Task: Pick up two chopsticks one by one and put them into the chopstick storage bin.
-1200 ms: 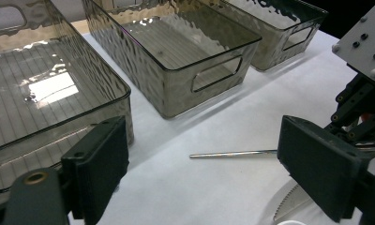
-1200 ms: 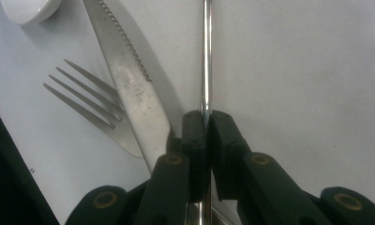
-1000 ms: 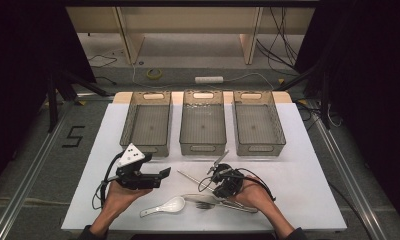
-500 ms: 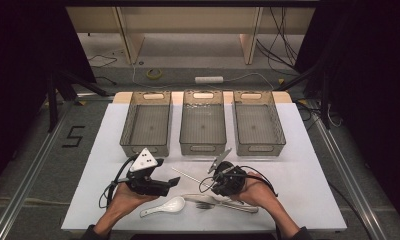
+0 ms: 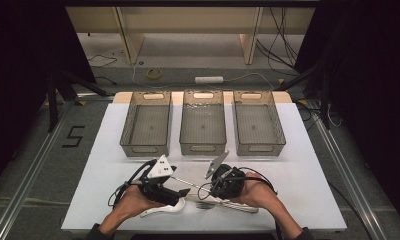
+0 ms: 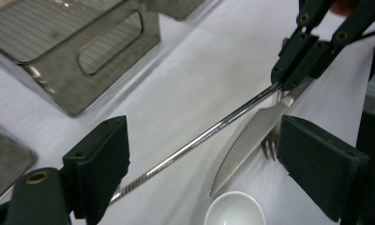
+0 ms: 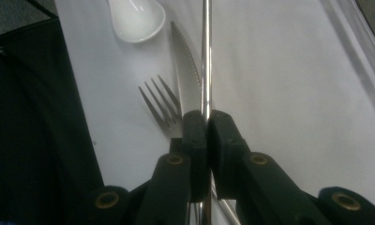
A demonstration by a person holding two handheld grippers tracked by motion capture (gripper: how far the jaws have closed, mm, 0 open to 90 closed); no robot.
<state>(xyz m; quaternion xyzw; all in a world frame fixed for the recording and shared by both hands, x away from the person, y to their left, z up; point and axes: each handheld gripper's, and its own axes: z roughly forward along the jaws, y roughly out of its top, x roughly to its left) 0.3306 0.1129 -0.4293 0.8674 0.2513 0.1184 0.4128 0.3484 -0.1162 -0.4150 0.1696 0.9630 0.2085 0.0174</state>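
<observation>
Two hands work at a white tabletop (image 5: 308,165) with three grey bins (image 5: 203,127) lined up along its far side. The right tongs (image 7: 205,123) are closed tight on a thin metal rod (image 7: 206,56), probably a chopstick or straw, gripping it near one end. In the high view the right tongs (image 5: 207,190) sit at the near middle of the tabletop, and the rod (image 5: 188,182) runs from them toward the left tongs (image 5: 180,192). In the left gripper view, the left tongs (image 6: 202,164) stand wide open with nothing gripped; the rod (image 6: 190,140) slants across the gap between their jaws, and its ridged end lies close to one jaw. Below the rod, on the tabletop, lie a serrated knife (image 6: 246,145), a fork (image 6: 270,145) beside it, and the bowl of a white spoon (image 6: 233,210) at the near edge.
</observation>
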